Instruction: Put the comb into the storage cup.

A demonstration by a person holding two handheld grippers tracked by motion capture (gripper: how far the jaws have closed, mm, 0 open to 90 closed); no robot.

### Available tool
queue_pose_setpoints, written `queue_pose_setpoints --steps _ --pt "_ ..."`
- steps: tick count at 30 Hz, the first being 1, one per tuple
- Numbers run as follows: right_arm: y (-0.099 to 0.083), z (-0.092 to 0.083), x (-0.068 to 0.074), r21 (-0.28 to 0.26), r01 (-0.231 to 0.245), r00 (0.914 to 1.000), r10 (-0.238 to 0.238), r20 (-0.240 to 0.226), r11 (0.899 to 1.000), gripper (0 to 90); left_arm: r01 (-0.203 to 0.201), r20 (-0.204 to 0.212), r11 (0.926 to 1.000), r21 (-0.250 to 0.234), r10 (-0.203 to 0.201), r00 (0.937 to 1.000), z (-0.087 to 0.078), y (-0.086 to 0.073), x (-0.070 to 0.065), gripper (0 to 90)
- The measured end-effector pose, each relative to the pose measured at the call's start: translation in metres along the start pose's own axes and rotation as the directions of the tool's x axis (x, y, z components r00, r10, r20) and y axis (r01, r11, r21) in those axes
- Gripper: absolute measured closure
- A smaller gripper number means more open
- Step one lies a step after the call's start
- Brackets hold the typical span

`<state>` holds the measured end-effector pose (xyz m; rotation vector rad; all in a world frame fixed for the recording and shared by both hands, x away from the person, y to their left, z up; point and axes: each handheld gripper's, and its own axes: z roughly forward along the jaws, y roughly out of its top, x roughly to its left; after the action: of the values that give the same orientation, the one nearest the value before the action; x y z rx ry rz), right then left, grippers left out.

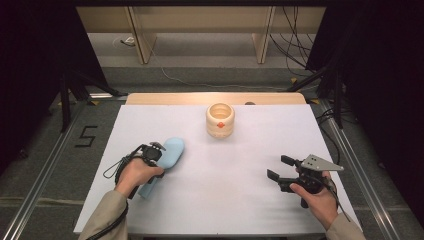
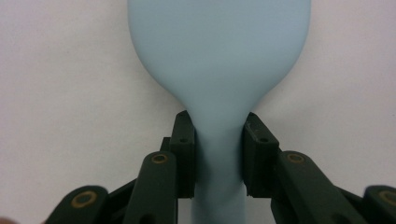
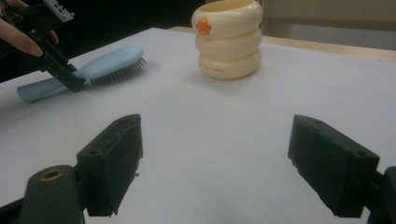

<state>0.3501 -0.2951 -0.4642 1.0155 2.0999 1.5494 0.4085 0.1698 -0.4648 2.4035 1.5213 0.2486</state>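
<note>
A pale blue hairbrush [image 1: 171,149] lies bristles down on the white table [image 1: 225,205] at the left. My left gripper [image 1: 158,166] is shut on it, its black pads [image 2: 186,149] pressing both sides of the narrow neck between head [image 2: 219,46] and handle. The right gripper view shows that grip from the side, with the brush [image 3: 109,61] resting on the table and the left gripper [image 3: 70,80] above its neck. My right gripper [image 1: 279,168] is held at the right front, jaws wide open [image 3: 219,158] and nothing between them. It faces a cream ringed cup [image 3: 229,39].
The cream cup [image 1: 220,120], with an orange mark on its side, stands at the table's far middle. A wooden strip [image 1: 215,98] runs along the far edge. Beyond are shelving legs and cables on the floor; dark stands flank both sides.
</note>
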Motion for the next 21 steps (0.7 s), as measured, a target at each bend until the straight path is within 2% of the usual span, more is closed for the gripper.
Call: queue_pose_setpoints --steps 10,21 --pt "-0.0001 -0.0001 -0.0001 0.000 -0.002 1.0000 0.002 -0.004 1.000 18.7 -0.006 0.011 0.9986 -0.053 0.007 0.9999 -0.0003 -0.0012 -0.0011 69.5" --pt "-0.0001 -0.0003 -0.0001 -0.002 -0.003 1.0000 0.003 -0.004 1.000 18.7 0.004 0.021 0.9928 -0.120 -0.001 0.9998 -0.0073 -0.0001 -0.0001 69.5"
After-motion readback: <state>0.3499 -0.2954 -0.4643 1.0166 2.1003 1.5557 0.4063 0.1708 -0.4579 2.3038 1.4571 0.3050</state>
